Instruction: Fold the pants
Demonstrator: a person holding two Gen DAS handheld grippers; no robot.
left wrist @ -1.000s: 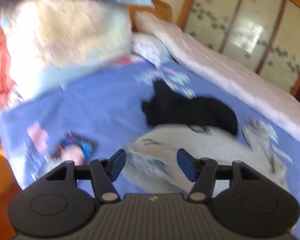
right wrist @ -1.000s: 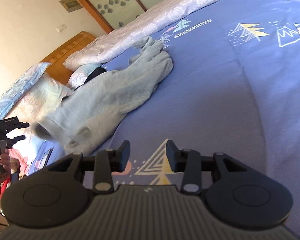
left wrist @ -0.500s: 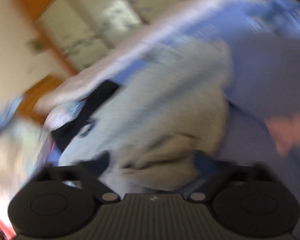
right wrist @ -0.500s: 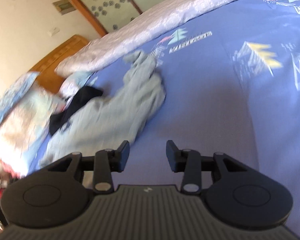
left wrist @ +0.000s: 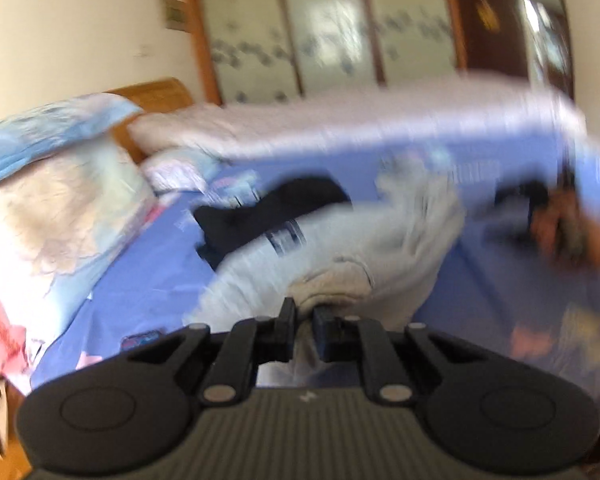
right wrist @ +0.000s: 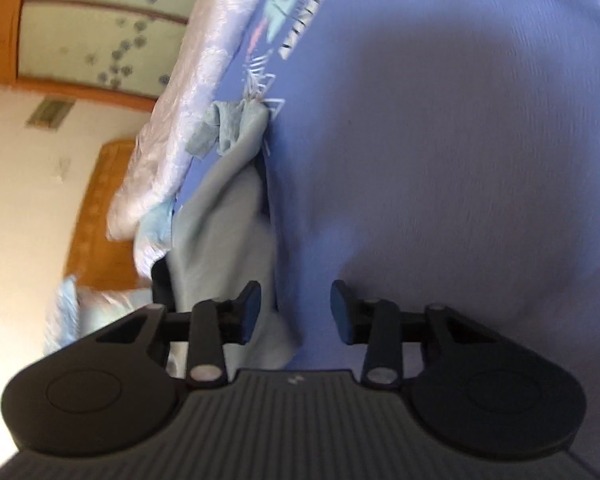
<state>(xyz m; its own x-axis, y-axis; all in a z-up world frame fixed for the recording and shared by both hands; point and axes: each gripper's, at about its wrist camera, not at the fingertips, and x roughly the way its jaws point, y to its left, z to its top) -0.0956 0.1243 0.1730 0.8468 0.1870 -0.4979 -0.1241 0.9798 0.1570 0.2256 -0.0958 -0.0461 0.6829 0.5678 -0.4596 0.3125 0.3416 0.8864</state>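
Pants (left wrist: 340, 248) of pale grey fleece lie crumpled on the blue bed sheet (left wrist: 140, 272), in the middle of the left wrist frame, with a black garment (left wrist: 260, 212) just behind them at the upper left. The left gripper (left wrist: 304, 312) is clenched on a bunched part of the grey cloth, probably the waistband; its jaws stand nearly together with fabric between them. This view is blurred, so finer detail cannot be told.

In the right wrist frame the right gripper (right wrist: 296, 308) is released, its jaws wide apart, holding nothing. It hangs over the sheet, with the pants (right wrist: 224, 232) running from the lower left up toward the white quilt (right wrist: 188, 92).

The step in hand seems to be the first one: taking hold and spreading the garment flat. Next, I judge, the right gripper must close on another part of the waistband, so both can lift and lay the pants straight before any fold.
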